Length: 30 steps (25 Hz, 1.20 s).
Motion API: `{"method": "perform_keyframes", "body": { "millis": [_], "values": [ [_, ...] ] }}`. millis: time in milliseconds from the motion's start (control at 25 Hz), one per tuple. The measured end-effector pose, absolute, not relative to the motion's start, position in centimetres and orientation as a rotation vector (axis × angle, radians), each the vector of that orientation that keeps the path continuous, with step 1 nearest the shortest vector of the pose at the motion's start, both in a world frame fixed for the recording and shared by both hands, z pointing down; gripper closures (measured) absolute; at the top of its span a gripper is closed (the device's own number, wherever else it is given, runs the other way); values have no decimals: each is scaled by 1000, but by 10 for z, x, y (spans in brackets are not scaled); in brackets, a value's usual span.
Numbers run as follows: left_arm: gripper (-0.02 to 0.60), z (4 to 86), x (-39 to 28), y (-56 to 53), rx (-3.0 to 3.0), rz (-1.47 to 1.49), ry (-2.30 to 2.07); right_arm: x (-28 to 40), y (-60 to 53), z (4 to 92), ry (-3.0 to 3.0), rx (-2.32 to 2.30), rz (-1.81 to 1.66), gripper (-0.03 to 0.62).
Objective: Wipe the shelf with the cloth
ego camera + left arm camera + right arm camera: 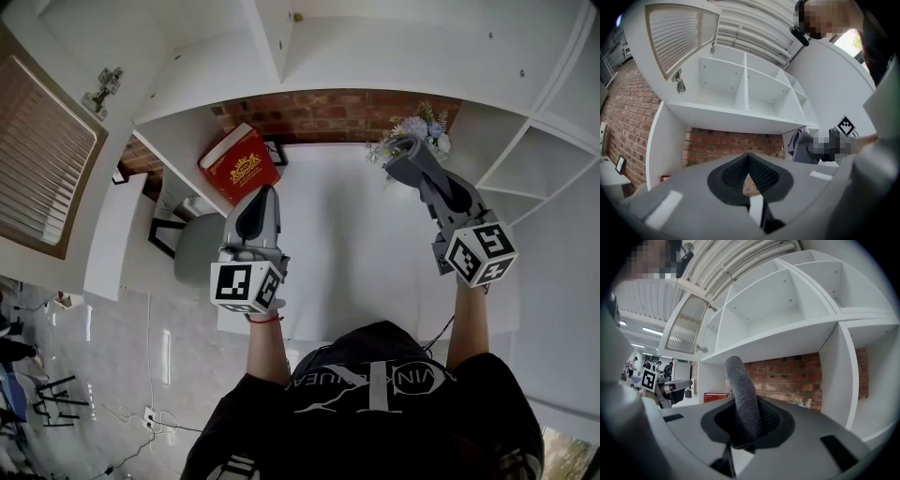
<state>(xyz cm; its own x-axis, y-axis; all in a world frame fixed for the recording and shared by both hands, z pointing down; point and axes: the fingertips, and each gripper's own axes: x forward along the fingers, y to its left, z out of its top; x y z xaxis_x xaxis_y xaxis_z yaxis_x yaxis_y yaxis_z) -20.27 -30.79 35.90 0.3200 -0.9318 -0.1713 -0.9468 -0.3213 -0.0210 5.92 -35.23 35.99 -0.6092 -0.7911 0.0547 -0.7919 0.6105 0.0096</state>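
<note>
The white shelf runs below me, with a brick back wall. My right gripper reaches over its far right part, shut on a grey cloth. In the right gripper view the cloth stands up as a thick roll between the jaws. My left gripper hovers over the shelf's left part, near a red book. Its jaws meet at the tips with nothing between them. The left gripper view also shows the cloth in the other gripper off to the right.
A small bunch of flowers stands at the back, just beyond the cloth. An upright divider closes the shelf on the right. Open compartments lie above. A louvred door hangs open at the left. A grey chair sits below.
</note>
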Motion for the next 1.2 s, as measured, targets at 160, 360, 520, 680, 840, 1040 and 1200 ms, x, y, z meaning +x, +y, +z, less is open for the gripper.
{"method": "perform_keyframes", "body": {
  "millis": [160,360,520,680,840,1040,1200],
  "values": [
    [569,357,-202,-309,-2458,201,1751,65,-352,359,-2772,1379,35,519],
    [570,354,-198,-312,-2464,208,1737,68,-351,357,-2775,1390,36,519],
    [569,354,-195,-314,-2472,210,1731,71,-351,356,-2766,1404,26,519],
    [569,353,-192,-316,-2479,205,1727,74,-351,357,-2779,1402,59,519],
    [569,352,-192,-316,-2479,199,1727,75,-349,355,-2807,1385,91,519],
    [571,352,-192,-316,-2479,204,1730,76,-348,356,-2826,1385,109,519],
    [569,351,-192,-317,-2475,203,1727,77,-349,358,-2830,1387,121,519]
  ]
}}
